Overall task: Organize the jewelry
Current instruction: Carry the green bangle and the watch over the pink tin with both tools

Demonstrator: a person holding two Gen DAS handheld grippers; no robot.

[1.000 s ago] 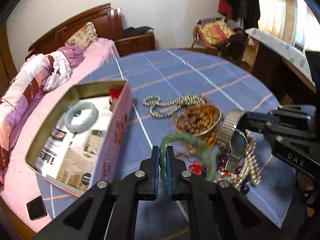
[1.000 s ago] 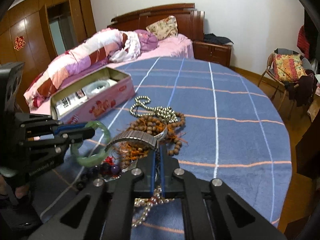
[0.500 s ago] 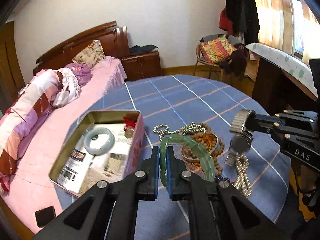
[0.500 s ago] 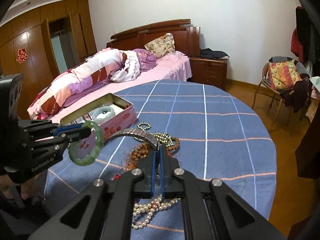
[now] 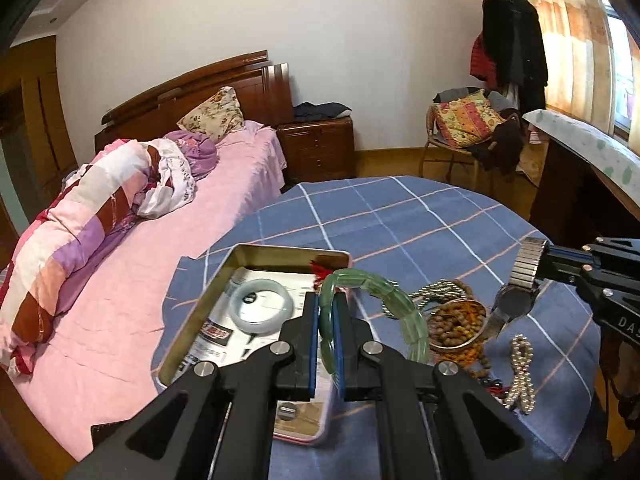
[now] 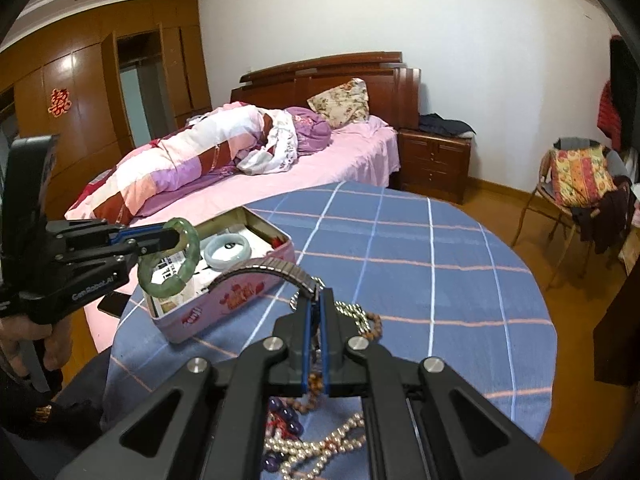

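Observation:
My left gripper point(image 5: 326, 304) is shut on a green jade bangle point(image 5: 384, 292) and holds it in the air above the near end of the pink tin box point(image 5: 256, 252). It also shows in the right wrist view point(image 6: 170, 236), with the bangle point(image 6: 188, 264) over the box point(image 6: 224, 304). A pale bangle point(image 5: 262, 310) lies inside the box. My right gripper point(image 6: 316, 304) is shut on a metal-band wristwatch point(image 6: 264, 270), lifted above the table; the watch point(image 5: 516, 296) hangs from it in the left wrist view.
A blue checked tablecloth point(image 6: 420, 260) covers the round table. Brown wooden beads point(image 5: 454, 320), a silver bead chain point(image 5: 436, 288) and a pearl strand point(image 5: 520, 372) lie on it. A pink bed point(image 5: 140, 280) stands left, a chair point(image 6: 576, 192) far right.
Both grippers have risen well above the table with their pieces. The left gripper has carried the green bangle leftward over the box. The watch hangs clear of the bead pile.

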